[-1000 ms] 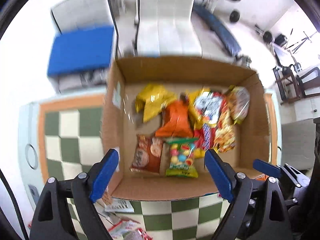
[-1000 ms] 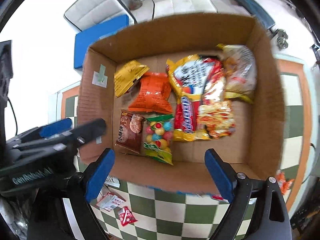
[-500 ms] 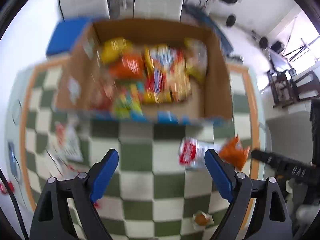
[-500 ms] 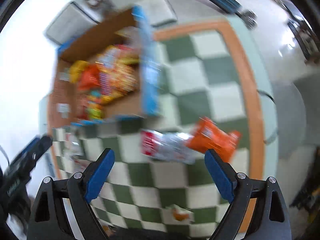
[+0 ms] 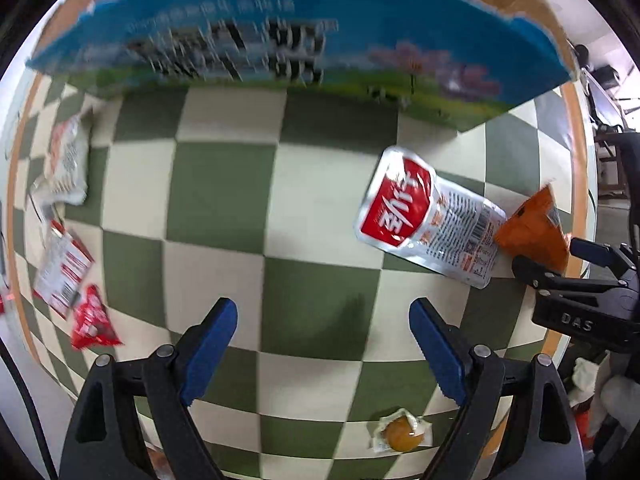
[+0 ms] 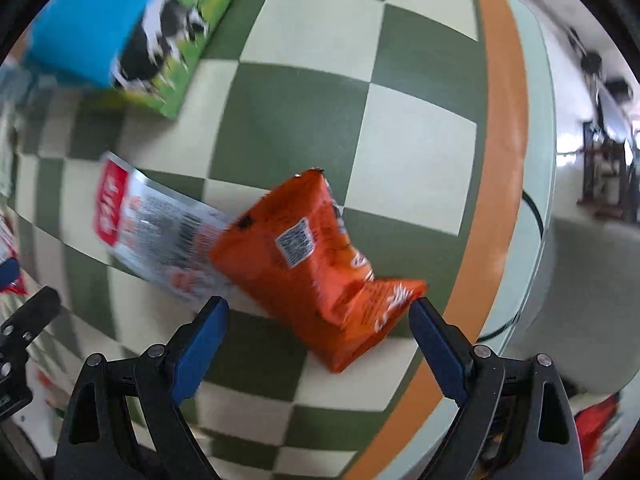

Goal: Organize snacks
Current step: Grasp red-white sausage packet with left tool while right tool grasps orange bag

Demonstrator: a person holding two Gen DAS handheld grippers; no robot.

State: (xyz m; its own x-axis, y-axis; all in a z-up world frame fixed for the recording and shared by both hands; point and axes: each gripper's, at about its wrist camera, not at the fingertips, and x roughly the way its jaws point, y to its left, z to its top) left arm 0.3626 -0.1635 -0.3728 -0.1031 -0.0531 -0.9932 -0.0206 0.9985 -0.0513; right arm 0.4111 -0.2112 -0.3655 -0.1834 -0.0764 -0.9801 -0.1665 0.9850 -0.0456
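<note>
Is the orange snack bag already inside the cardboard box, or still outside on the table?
Outside. The orange snack bag lies flat on the checkered table, apart from the box.

Right gripper (image 6: 318, 312) wide open above orange snack bag (image 6: 316, 264). Bag overlapping silver-red packet (image 6: 160, 232) on checkered table (image 6: 420, 140). Blurry blue box (image 6: 108, 24), maybe cow picture.

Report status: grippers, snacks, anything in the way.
Both grippers open, empty: left over bare table, right straddling orange bag. Orange bag overlaps silver pouch. Box beyond, path clear.
</note>
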